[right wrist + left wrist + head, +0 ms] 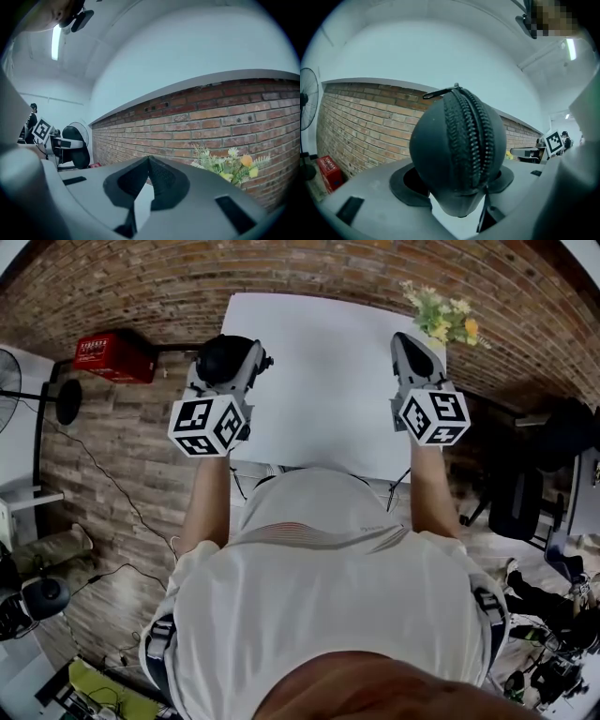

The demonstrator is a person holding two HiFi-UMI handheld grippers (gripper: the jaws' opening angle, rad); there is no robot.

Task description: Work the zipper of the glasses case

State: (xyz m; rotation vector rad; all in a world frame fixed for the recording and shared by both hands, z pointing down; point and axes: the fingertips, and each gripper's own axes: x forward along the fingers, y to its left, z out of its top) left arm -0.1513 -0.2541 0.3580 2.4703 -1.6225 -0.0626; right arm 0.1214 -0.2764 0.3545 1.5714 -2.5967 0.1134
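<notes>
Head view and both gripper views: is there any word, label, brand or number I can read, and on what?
No text is legible.
Red box: white print on its side, too blurred to read.
Marker cubes: black-and-white square patterns only, no words.
Glasses case: no label or brand shows.

Even indoor light; a ceiling strip lamp (56, 42) glows above the brick wall (211, 122), which bows with fisheye distortion. Black vignette fills the corners. The white desk (319, 381) below that wall washes out; the glasses case (459, 154) stays matte
</notes>
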